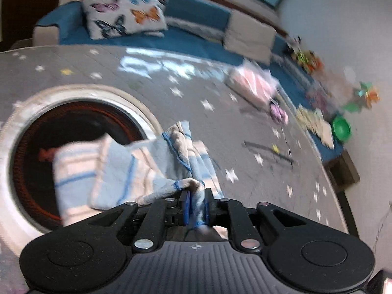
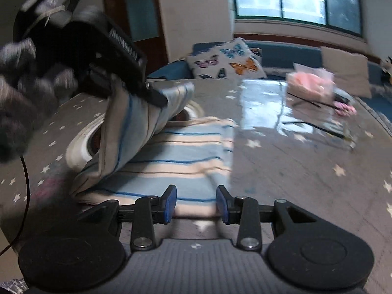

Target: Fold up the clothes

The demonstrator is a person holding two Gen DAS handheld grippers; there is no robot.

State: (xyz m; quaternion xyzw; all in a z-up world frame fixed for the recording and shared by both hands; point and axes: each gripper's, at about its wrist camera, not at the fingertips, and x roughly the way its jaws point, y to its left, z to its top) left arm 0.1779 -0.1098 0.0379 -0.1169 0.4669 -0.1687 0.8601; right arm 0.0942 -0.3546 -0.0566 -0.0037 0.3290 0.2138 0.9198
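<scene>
Cushion: I see a butterfly pillow on the blue sofa.
Bowl: green bowl, sofa's far end.

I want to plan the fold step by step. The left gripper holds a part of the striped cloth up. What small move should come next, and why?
Probably carry the left gripper across and lower its pinched corner onto the flat half of the striped cloth. The lifted part hangs over that half on the table, while the right gripper is open at the near edge and grips nothing.

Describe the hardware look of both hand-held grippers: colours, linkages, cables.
Both match: left hand-held gripper and right hand-held gripper have black linkage arms with silver rivets, blue finger pads, a ribbed grey base and round black side discs. A thin black cable hangs at left.
</scene>
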